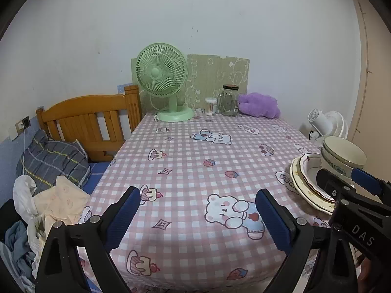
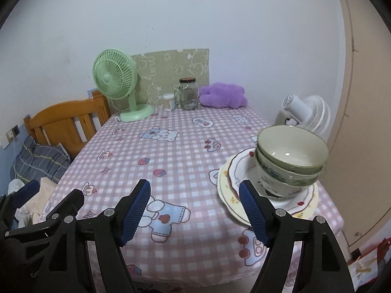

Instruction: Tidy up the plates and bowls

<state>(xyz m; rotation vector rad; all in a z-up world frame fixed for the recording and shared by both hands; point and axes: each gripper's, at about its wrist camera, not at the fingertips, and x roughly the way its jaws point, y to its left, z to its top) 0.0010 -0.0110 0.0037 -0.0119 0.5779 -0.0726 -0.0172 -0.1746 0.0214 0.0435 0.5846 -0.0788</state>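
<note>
I see two nested bowls (image 2: 290,157) sitting on stacked plates (image 2: 234,171), right of the green fan (image 2: 114,79). My left gripper (image 1: 199,213) and right gripper (image 2: 195,210) both hover near the plates, fingers spread wide, holding nothing.

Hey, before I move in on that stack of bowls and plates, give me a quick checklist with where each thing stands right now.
1. Right gripper open, holding nothing: ok.
2. Left gripper open, holding nothing: ok.
3. Bowls nested, sitting on the plates: ok.
4. Bowls level: not ok, they tilt.
5. Plates fully on the table: cannot tell, they sit near its right edge.
6. Free tablecloth left of the stack: ok.
</note>
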